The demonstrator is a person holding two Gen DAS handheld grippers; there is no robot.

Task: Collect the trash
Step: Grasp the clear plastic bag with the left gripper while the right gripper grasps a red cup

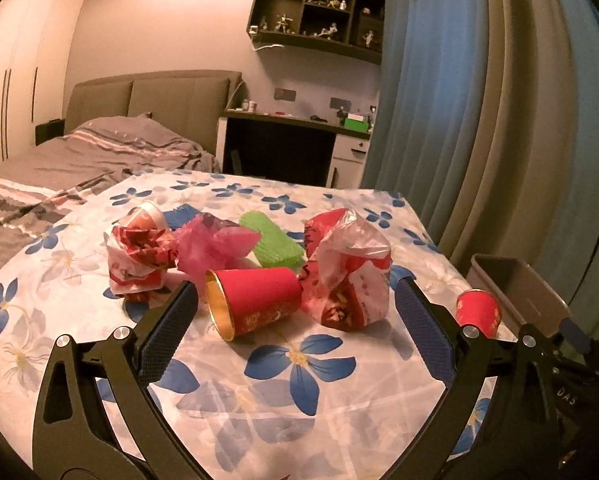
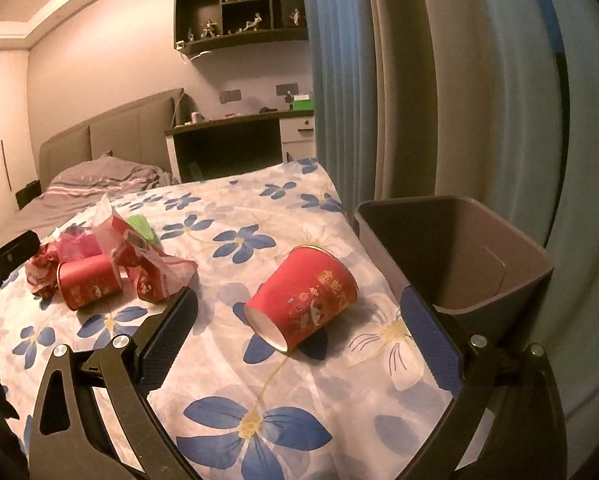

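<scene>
Collecting trash: two red cups, crumpled wrappers, one bin.
We hold both grippers wide, empty: right gripper frames the cup beside the bin; left gripper frames the farther cup.

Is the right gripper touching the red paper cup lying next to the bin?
Apart. The right wrist view shows bare tablecloth between the open right gripper and the red cup.

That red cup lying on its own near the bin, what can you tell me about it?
The lone red paper cup lies tipped on its side on the blue-flowered white tablecloth, apart from the other trash. Its pale base faces the right gripper, and the gold-edged mouth points away. Gold characters and a cartoon print decorate its wall. Nothing grips it; the open gripper frames it, with the grey plastic bin alongside.
</scene>
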